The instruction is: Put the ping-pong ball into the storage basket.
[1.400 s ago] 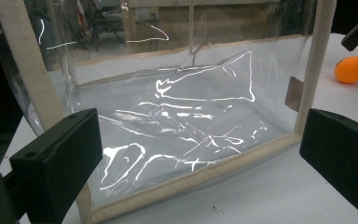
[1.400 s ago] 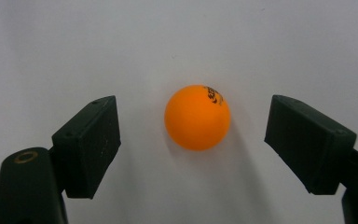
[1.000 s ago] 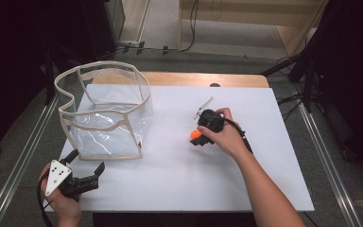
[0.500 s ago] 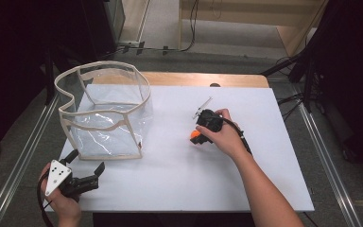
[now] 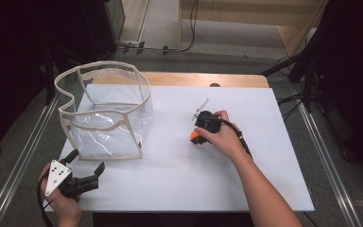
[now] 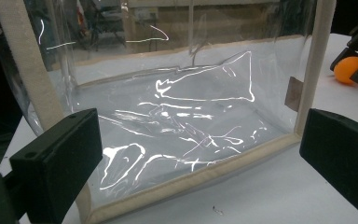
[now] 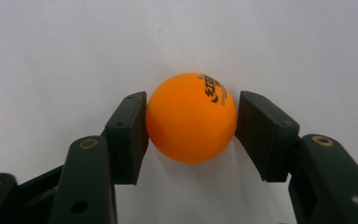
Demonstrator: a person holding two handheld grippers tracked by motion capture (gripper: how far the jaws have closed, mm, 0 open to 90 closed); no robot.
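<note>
Your left tongs (image 5: 86, 172) sit at 7 o'clock on the tabletop (image 5: 264, 179), jaws spread wide with nothing between them, pointing at the clear bag (image 5: 105, 113) just beyond. The bag stands upright at 10 o'clock, mouth open. Right of centre, your right tongs (image 7: 191, 123) have just been closing and now press both pads on the orange ball (image 7: 191, 116), which rests on the tabletop, well apart from the bag.

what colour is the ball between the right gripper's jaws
Orange ball, with small dark print near its top; the right gripper view shows it best.
</note>
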